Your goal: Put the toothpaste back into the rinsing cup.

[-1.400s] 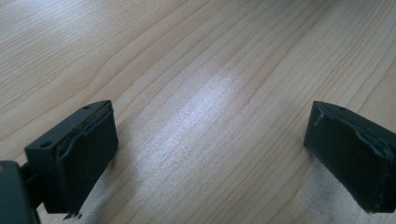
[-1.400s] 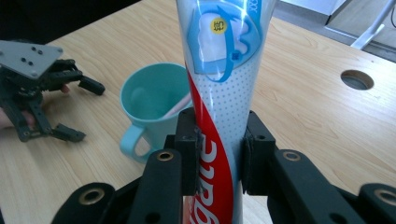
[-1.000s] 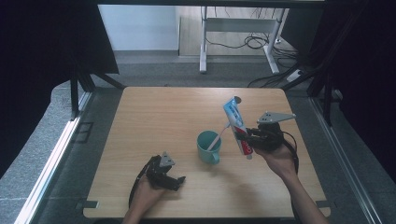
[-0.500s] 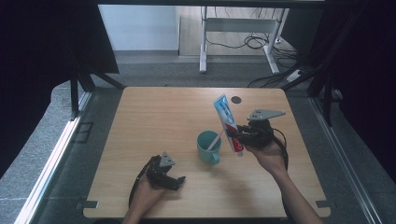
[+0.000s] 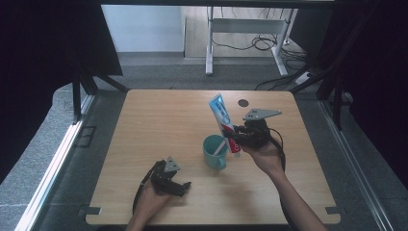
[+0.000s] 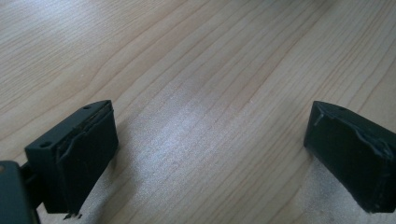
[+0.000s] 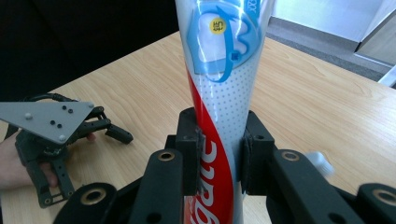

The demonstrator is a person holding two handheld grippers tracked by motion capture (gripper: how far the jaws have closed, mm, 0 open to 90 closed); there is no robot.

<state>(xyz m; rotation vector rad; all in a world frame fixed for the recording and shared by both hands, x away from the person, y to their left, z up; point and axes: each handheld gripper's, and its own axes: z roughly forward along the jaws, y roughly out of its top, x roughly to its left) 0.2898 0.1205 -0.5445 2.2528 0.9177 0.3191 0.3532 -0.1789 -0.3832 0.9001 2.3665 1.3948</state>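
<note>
A red, white and blue toothpaste tube (image 5: 222, 117) stands tilted over the table, flat end up and leaning left, with my right gripper (image 5: 235, 138) shut on its lower part. In the right gripper view the two pads clamp the tube (image 7: 219, 107) from both sides. Just left of the tube's lower end sits a teal cup (image 5: 214, 153) holding a pale stick-like item. My left gripper (image 5: 169, 182) rests on the wood near the front edge. Its jaws stand wide apart in the left gripper view (image 6: 210, 154), with only bare tabletop between them.
The wooden table (image 5: 159, 125) has a small dark round hole (image 5: 243, 102) near its far edge. A white desk frame (image 5: 240, 33) and cables on the floor lie beyond it. The person's left hand and its gripper (image 7: 51, 135) appear in the right gripper view.
My right gripper has carried the toothpaste tube leftwards, closer to the teal cup. The left gripper has stayed where it was.
</note>
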